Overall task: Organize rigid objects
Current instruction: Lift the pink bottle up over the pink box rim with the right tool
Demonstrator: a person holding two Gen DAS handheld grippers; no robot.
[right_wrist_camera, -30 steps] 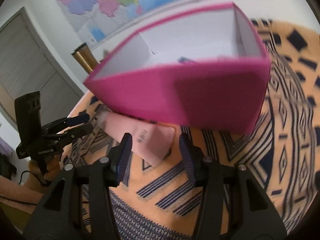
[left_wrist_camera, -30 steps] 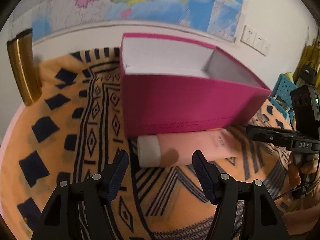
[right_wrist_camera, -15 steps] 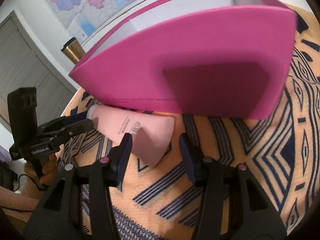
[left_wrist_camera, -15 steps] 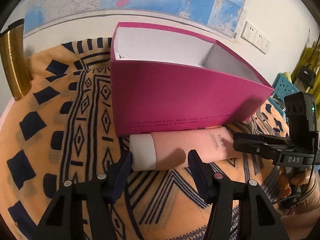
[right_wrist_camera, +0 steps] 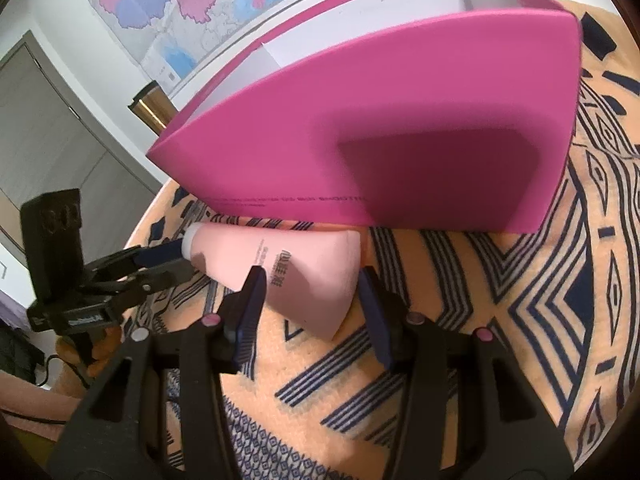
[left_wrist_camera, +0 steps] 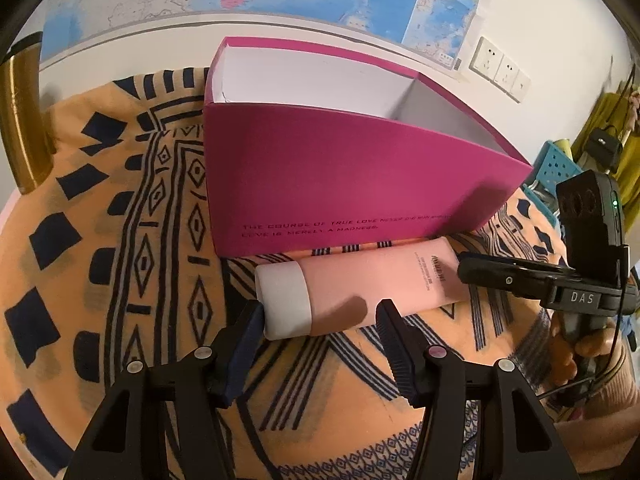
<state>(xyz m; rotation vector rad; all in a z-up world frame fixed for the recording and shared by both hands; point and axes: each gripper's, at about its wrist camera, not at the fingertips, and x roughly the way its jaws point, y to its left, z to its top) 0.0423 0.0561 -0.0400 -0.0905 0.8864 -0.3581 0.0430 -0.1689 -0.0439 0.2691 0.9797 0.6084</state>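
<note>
A pink tube (left_wrist_camera: 360, 292) with a white cap lies on its side on the patterned cloth, just in front of an open magenta box (left_wrist_camera: 340, 184). My left gripper (left_wrist_camera: 320, 320) is open, its fingers on either side of the capped end, the left pad touching the cap. My right gripper (right_wrist_camera: 312, 292) is open around the tube's flat crimped end (right_wrist_camera: 312, 280). The right gripper also shows in the left wrist view (left_wrist_camera: 500, 276), at the tube's tail. The left gripper shows in the right wrist view (right_wrist_camera: 160, 260), at the cap. The box (right_wrist_camera: 380, 140) has white inner walls; its floor is hidden.
An orange cloth (left_wrist_camera: 120, 280) with dark geometric patterns covers the table. A gold cylinder (left_wrist_camera: 20, 120) stands at the far left edge. A wall with a map and sockets (left_wrist_camera: 500, 68) is behind the box. A blue perforated basket (left_wrist_camera: 556, 168) sits at the right.
Both grippers have moved in and down towards the tube; their fingers now straddle its two ends. The tube and box have stayed in place.
</note>
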